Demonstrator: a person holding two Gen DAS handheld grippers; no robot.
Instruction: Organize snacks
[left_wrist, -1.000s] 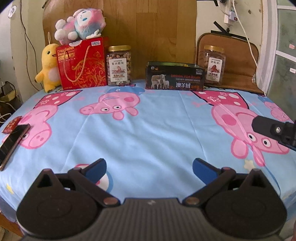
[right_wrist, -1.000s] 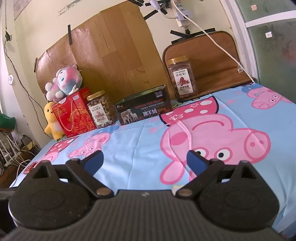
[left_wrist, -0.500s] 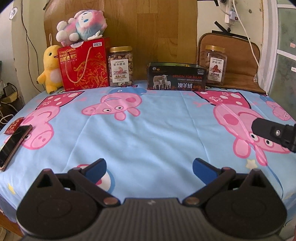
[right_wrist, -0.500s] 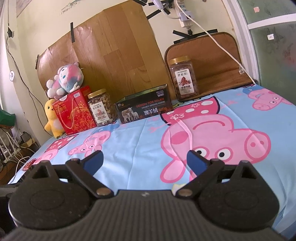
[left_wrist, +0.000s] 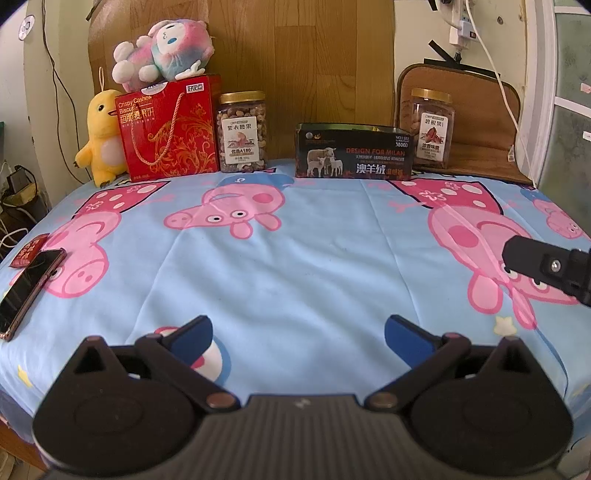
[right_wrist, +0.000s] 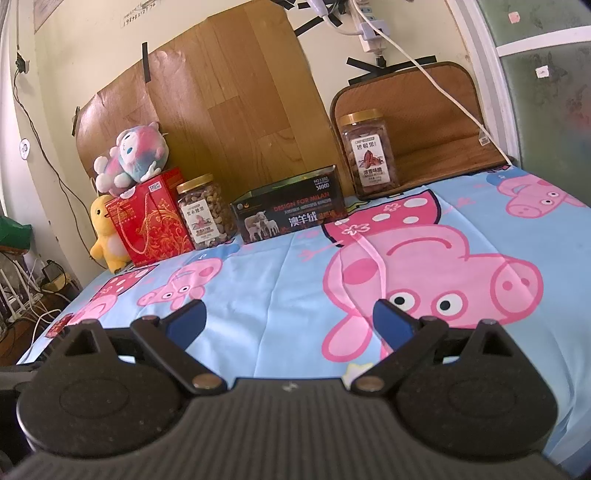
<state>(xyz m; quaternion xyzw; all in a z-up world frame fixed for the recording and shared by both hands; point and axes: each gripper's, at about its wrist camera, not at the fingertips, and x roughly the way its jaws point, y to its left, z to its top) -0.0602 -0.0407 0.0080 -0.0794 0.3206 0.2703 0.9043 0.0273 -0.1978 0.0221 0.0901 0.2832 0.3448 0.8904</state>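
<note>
Along the far wall stand a red cashew-biscuit gift box, a jar of cashews, a black box with sheep on it and a jar of pecans. My left gripper is open and empty over the near side of the blue cartoon-pig sheet. My right gripper is open and empty, also low over the sheet; one of its fingers shows at the right of the left wrist view.
A yellow duck plush stands left of the red box and a pink-blue plush lies on top of it. A phone and a small red packet lie at the sheet's left edge. A brown cushion leans behind the pecan jar.
Both views have tilted up slightly and drifted a little; both grippers stay open and empty. No snack has moved.
</note>
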